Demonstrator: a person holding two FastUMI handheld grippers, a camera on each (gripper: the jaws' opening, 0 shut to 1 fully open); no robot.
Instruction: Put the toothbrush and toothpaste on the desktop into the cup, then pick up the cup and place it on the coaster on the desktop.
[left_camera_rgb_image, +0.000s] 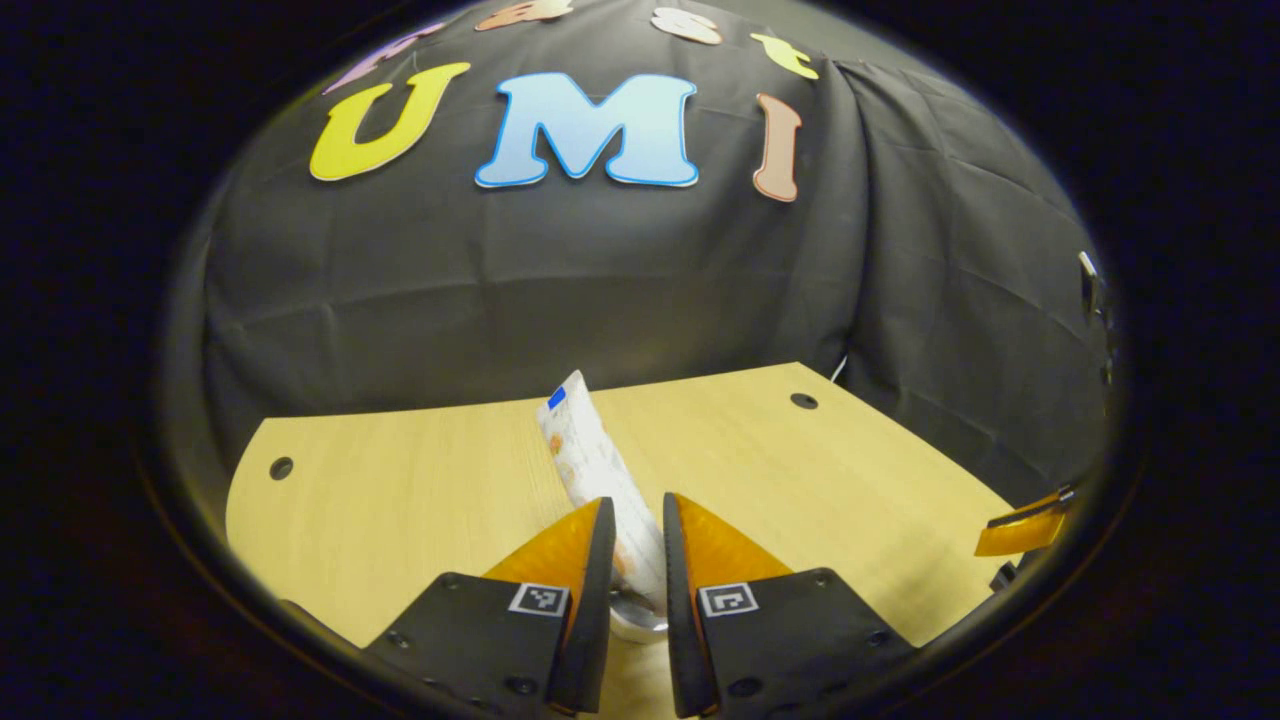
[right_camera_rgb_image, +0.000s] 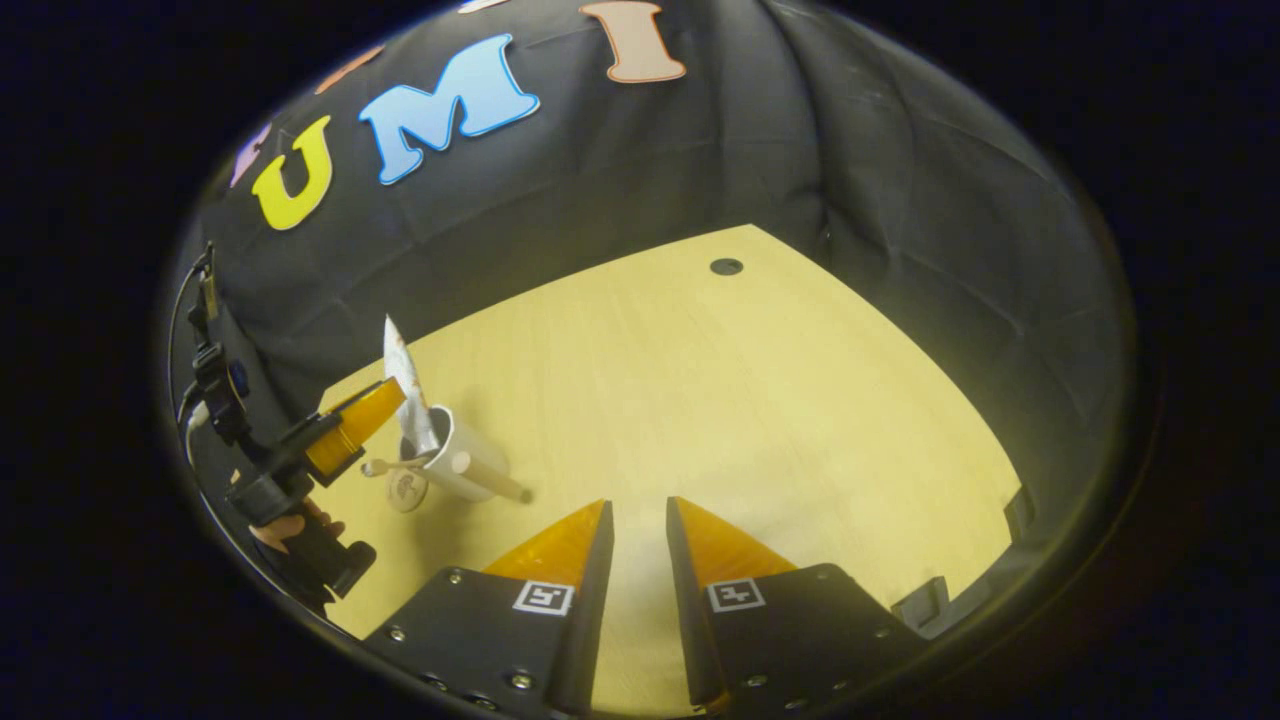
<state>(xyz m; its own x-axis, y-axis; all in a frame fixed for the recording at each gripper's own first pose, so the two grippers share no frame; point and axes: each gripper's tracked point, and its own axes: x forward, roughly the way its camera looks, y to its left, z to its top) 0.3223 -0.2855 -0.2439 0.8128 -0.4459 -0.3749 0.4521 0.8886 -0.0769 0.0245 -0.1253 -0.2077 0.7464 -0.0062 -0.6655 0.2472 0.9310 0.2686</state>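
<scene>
Pale wood tabletop (right_camera_rgb_image: 760, 400) carries the cup (right_camera_rgb_image: 462, 455), with a toothbrush (right_camera_rgb_image: 480, 482) lying across its rim. The left gripper (left_camera_rgb_image: 637, 530) is clamped on the toothpaste (left_camera_rgb_image: 600, 470), whose lower end sits in the cup just below its fingers. Next it likely needs to let go and back off. The right gripper (right_camera_rgb_image: 637, 530) hangs empty, fingers slightly apart, cup ahead to its left

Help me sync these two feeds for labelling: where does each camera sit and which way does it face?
Left gripper view: rides the left claw, facing along the toothpaste toward the wall; own fingers at the bottom.
Right gripper view: rides the right claw, facing down across the desktop; own fingers show.
Shared: toothpaste, desktop; the right view also catches the left claw beside the cup.
</scene>
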